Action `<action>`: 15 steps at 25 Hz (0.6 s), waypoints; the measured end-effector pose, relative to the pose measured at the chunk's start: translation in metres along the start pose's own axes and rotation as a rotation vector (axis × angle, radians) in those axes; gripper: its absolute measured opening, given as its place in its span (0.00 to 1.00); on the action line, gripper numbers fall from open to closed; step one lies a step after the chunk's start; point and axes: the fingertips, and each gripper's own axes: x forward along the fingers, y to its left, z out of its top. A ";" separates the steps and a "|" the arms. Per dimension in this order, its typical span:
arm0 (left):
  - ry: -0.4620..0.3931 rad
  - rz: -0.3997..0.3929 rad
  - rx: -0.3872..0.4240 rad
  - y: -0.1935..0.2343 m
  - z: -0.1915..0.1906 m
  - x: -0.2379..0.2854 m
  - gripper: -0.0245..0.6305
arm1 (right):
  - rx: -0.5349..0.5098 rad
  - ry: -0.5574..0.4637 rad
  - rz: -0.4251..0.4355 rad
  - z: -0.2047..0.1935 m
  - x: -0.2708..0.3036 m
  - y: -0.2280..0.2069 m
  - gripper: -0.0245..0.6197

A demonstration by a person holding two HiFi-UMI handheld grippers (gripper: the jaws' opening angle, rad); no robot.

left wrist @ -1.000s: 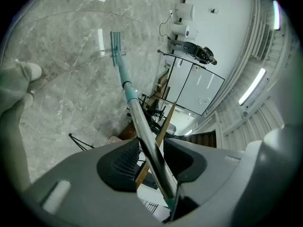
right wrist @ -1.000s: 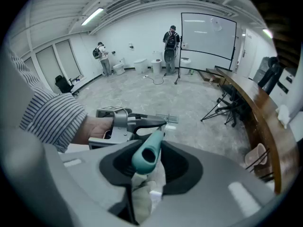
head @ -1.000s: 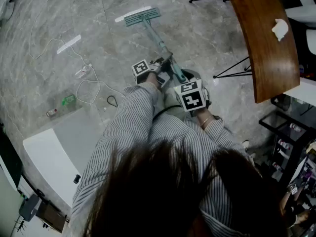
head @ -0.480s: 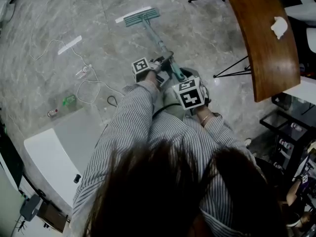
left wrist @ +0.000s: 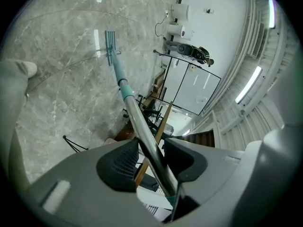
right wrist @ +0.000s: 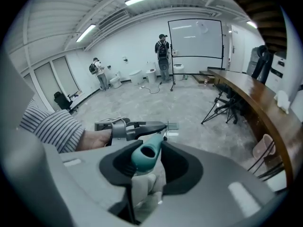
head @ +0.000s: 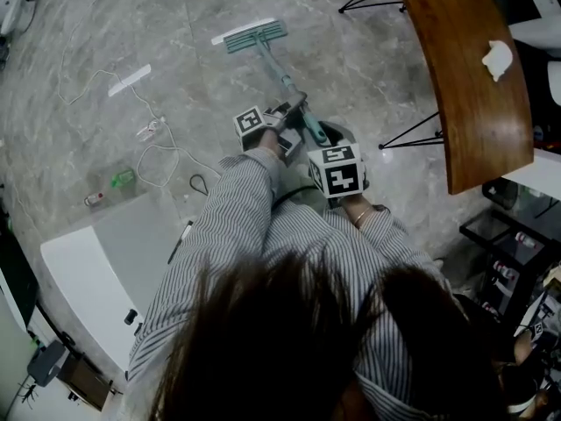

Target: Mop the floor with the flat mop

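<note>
The flat mop (head: 266,55) is shown laid out toward 12 o'clock, its green head (head: 255,36) flat on the grey marbled floor (head: 105,24) just beside a white strip (head: 235,31), and its handle (head: 285,79) sloped back toward the person at 6 o'clock. The metal part of the handle (left wrist: 142,131) is pinched between the jaws of the left tongs (left wrist: 150,151), which are closed on it with no gap on either side. The teal grip end (right wrist: 144,156) is clamped in the right tongs (right wrist: 144,162), nearer the body. Compared with half a second and one second earlier, the head is found at almost the same spot beside the same strip, only slightly nearer, and both grips are unchanged; most of the apparent shift is judged to be camera tilt. The stroke is therefore taken to be slow or at a turning point, with most of the floor not yet covered. A loose white cable (head: 158,152) lies at 9 o'clock, well apart from the head, and a curved wooden counter (head: 473,77) stands at 2 o'clock.
</note>
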 end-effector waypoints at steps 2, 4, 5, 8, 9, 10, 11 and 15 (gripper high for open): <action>0.003 -0.008 -0.003 -0.005 0.004 0.003 0.30 | -0.007 -0.008 0.001 0.007 0.003 -0.001 0.23; 0.016 -0.017 0.002 -0.013 0.014 0.012 0.30 | -0.031 -0.011 0.002 0.020 0.010 -0.005 0.22; 0.025 -0.021 0.006 -0.017 0.021 0.017 0.30 | -0.042 -0.011 0.002 0.028 0.014 -0.008 0.22; 0.046 -0.025 0.006 -0.032 0.049 0.036 0.31 | -0.058 -0.015 0.003 0.056 0.035 -0.016 0.22; 0.039 -0.027 -0.001 -0.037 0.064 0.043 0.31 | -0.062 -0.018 0.003 0.068 0.044 -0.018 0.22; 0.023 -0.031 -0.012 -0.043 0.081 0.050 0.30 | -0.066 -0.020 0.003 0.082 0.055 -0.019 0.22; 0.002 -0.037 -0.025 -0.049 0.101 0.057 0.30 | -0.072 -0.022 0.004 0.098 0.067 -0.019 0.22; -0.034 -0.041 -0.051 -0.084 0.185 0.089 0.30 | -0.080 -0.031 0.000 0.171 0.117 -0.015 0.22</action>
